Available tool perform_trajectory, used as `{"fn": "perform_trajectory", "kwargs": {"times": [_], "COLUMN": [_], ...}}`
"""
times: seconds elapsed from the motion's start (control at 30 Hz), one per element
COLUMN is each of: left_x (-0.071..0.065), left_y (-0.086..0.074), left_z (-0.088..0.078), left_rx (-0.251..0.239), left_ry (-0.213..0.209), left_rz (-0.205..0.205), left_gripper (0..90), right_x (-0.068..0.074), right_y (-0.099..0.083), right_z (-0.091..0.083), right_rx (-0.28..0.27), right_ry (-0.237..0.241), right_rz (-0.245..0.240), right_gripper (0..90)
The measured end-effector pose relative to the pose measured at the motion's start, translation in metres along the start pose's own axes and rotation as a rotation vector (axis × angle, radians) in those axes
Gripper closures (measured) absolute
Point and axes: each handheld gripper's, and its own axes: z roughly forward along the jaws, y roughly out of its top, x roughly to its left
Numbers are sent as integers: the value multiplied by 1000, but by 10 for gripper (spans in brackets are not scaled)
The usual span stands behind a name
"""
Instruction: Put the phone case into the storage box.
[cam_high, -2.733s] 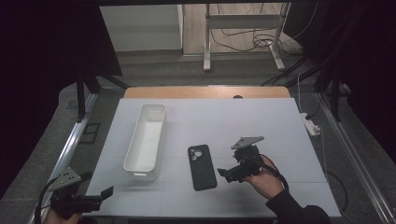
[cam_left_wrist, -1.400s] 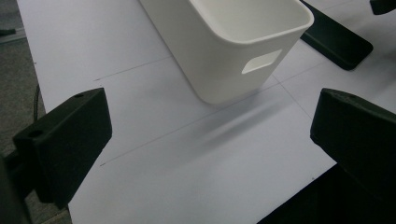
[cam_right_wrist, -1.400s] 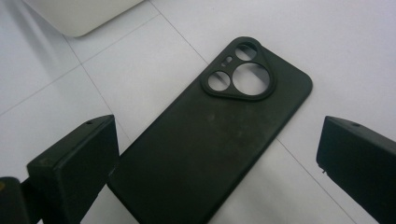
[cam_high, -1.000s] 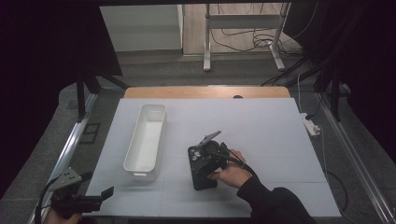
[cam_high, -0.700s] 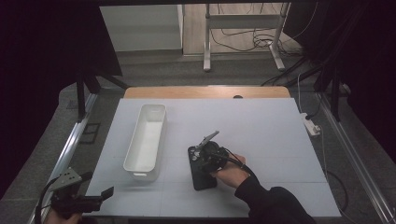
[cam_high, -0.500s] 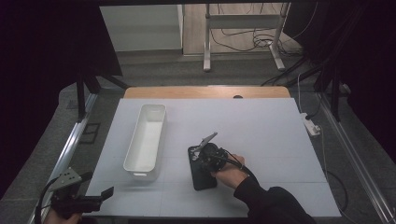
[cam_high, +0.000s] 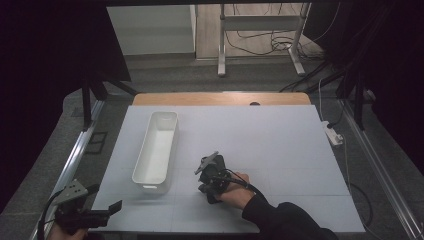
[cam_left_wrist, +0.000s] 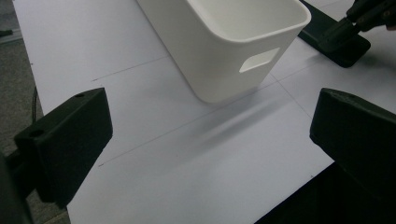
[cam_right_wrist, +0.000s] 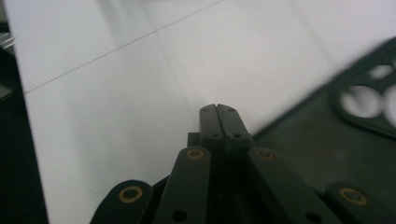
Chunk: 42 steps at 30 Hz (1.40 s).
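1. Near the middle of the table (cam_high: 280, 145), the right gripper (cam_high: 209, 176) sits low over the phone case (cam_right_wrist: 322, 154), a dark flat thing lying on the white surface.
2. Its jaws are clenched together with nothing between them; the right gripper view shows the two tips pressed flat against each other at the case's edge, beside its camera cut-outs.
3. A hand (cam_high: 234, 190) in a dark sleeve holds this gripper, reaching in from the near right.
4. Just left of the case stands the bin (cam_high: 156, 147), white, long and narrow, running from near to far.
5. At the near left corner of the table, the left gripper (cam_high: 89, 216) rests with its jaws released and wide apart, nothing between them.
6. The left gripper view looks past those jaws to the bin's near end, with the case and the right gripper's tip beyond it.
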Motion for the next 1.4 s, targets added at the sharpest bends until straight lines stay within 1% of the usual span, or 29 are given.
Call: {"fn": "perform_trajectory", "kwargs": {"times": [0.03, 0.17, 0.23, 0.27, 0.33, 0.43, 0.6, 0.67, 0.83, 0.9, 1.03, 1.2, 1.23, 1.27, 1.37, 1.4], "left_x": [0, 0, 0, 0, 0, 0, 0, -1, -3, -3, -2, -3, -3, -3, -4, -4], "left_y": [0, 0, 0, 0, 0, 0, 0, 0, 0, 0, 0, 0, 0, 0, 0, 0], "left_z": [0, 0, 0, 0, 0, 0, 0, 0, 0, 0, -1, 0, 0, 0, 0, 0], "left_rx": [0, 1, 1, 1, 1, -2, -2, -2, 0, -1, -4, -1, 0, 0, 2, 2], "left_ry": [-2, -2, -3, -5, -10, -16, -11, -5, 0, -2, -11, -5, -4, -5, -3, -4], "left_rz": [0, 3, 6, 7, 10, 5, 8, 15, 35, 33, 29, 33, 34, 36, 41, 40], "left_gripper": [1, 1, 1, 3, 4, 4, 4, 4, 8, 9, 15, 13, 7, 6, 6, 6], "right_x": [2, 6, 6, 6, 5, 4, 0, -2, -6, -7, -11, -15, -16, -18, -22, -23], "right_y": [0, 0, -1, -2, -3, -5, -9, -11, -15, -16, -20, -23, -24, -25, -28, -29], "right_z": [2, 7, 8, 9, 9, 8, 5, 3, 0, -1, -4, -7, -8, -9, -12, -13], "right_rx": [4, 26, 34, 49, 42, 44, 45, 42, 44, 45, 50, 57, 57, 61, 64, 65], "right_ry": [9, 9, 6, -7, 1, 1, 0, -3, -14, -21, -27, -37, -38, -41, -56, -58], "right_rz": [-3, -18, -18, -30, -23, -28, -8, 9, 19, 19, 34, 36, 48, 42, 60, 56], "right_gripper": [895, 895, 895, 895, 895, 895, 895, 895, 895, 895, 895, 895, 895, 895, 895, 895]}}
